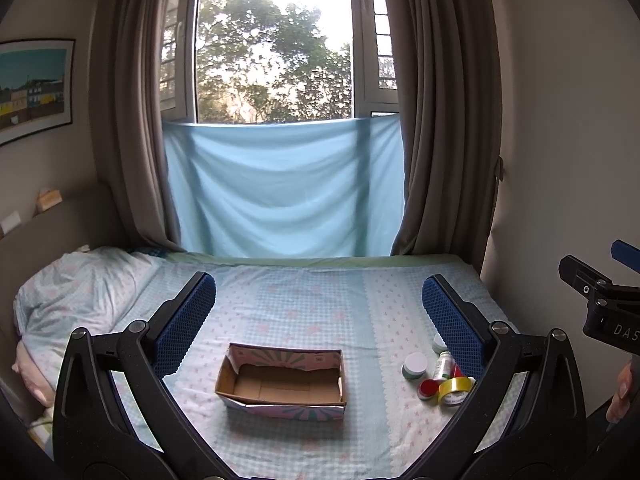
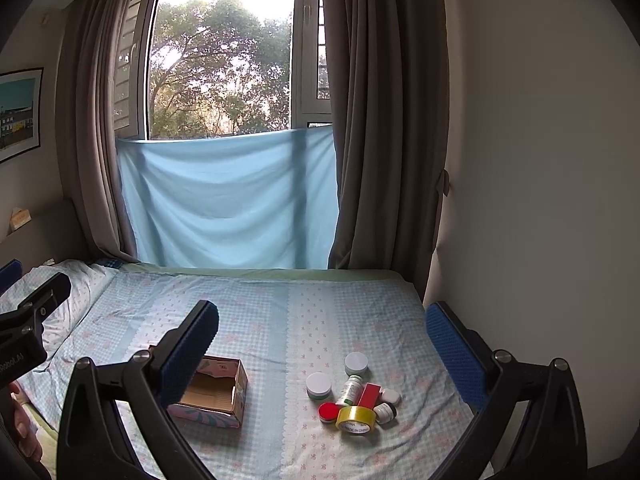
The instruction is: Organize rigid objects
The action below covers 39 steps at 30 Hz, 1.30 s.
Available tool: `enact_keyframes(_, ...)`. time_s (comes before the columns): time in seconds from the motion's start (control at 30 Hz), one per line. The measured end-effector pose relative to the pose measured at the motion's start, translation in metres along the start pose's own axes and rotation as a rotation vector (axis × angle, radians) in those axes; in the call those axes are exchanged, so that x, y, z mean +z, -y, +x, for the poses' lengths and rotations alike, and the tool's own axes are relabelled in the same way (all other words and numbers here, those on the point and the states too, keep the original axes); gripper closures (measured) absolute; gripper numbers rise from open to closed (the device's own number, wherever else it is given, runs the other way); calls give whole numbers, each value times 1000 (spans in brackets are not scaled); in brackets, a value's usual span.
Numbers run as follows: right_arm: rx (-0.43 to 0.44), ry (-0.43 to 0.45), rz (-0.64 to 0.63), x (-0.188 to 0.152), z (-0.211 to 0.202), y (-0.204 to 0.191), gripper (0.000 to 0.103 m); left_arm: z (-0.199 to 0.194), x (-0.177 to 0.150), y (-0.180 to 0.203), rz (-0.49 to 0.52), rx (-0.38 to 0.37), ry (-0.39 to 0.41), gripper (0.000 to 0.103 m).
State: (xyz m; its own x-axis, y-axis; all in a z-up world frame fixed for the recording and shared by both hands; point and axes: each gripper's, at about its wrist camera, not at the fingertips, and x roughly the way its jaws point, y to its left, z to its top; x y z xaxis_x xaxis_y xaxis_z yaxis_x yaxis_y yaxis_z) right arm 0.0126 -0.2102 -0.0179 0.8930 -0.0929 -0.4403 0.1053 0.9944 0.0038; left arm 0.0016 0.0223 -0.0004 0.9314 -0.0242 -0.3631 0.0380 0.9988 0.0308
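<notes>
An open cardboard box [image 1: 282,380] sits empty on the bed; it also shows in the right wrist view [image 2: 216,394]. To its right lies a cluster of small items: a yellow tape roll [image 2: 355,419], a red-lidded jar [image 2: 329,412], a white bottle [image 2: 351,389], a red box [image 2: 369,395] and white-lidded jars [image 2: 319,385]. The tape roll [image 1: 454,390] shows in the left wrist view too. My left gripper [image 1: 318,304] is open above the box. My right gripper [image 2: 322,332] is open above the cluster. Both are empty.
A pillow [image 1: 76,284] lies at the left of the bed. Curtains and a blue cloth [image 1: 284,188] hang at the far edge. A wall [image 2: 540,200] runs along the right side of the bed.
</notes>
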Motion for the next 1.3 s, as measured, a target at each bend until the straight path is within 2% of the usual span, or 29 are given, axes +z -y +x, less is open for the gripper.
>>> enact_keyframes(0.33,0,5,6,0,2,-4,0,1,-1,-10,-6,-2,11,1)
enact_keyframes(0.63,-16,-26,38,8,13,0,0,28,13,-18,14,-29,-39,1)
enact_keyframes(0.8,-90,-66,79,0,29,14,0,65,12,-21,36,-95,-73,1)
enact_keyframes(0.97,-158,-125,129,-20,51,35,0,112,-3,0,80,-175,-128,1)
enact_keyframes(1.13,-194,-217,197,-48,82,66,0,171,-23,35,101,-286,-230,1)
enact_keyframes(1.3,-229,-319,287,-81,124,99,0,240,-53,82,157,-354,-361,1)
